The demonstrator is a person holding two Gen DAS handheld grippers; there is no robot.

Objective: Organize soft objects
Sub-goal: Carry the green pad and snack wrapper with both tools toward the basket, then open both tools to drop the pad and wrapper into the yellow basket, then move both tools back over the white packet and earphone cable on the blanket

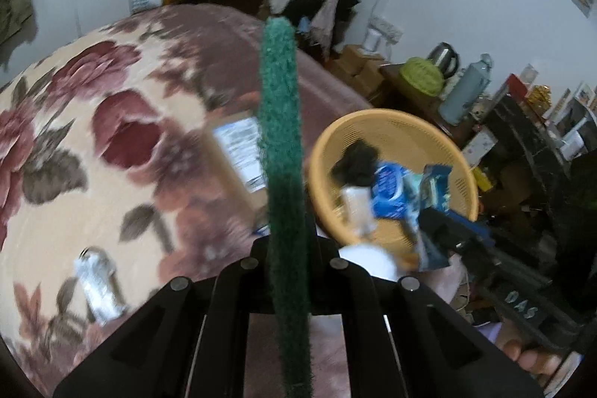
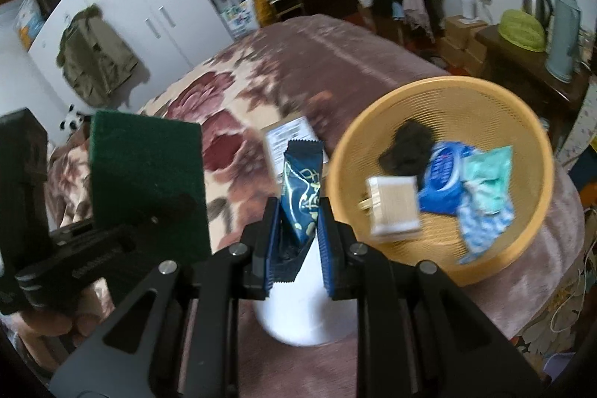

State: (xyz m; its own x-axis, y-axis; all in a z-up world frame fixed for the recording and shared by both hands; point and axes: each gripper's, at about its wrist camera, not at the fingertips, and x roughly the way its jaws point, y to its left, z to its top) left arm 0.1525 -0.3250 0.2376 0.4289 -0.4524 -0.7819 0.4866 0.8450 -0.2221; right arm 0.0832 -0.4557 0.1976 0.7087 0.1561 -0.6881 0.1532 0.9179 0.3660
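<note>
Both wrist views look down from close above, sharing the yellow basket (image 1: 395, 122) (image 2: 444, 88).

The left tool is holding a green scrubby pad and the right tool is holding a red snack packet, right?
Almost. The left tool does hold the green scrubby pad, but the snack packet in the right tool is dark blue, not red; the right wrist view shows it.

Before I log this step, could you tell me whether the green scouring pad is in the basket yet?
Not yet. The green scouring pad is held upright in the left gripper, beside the basket.
</note>
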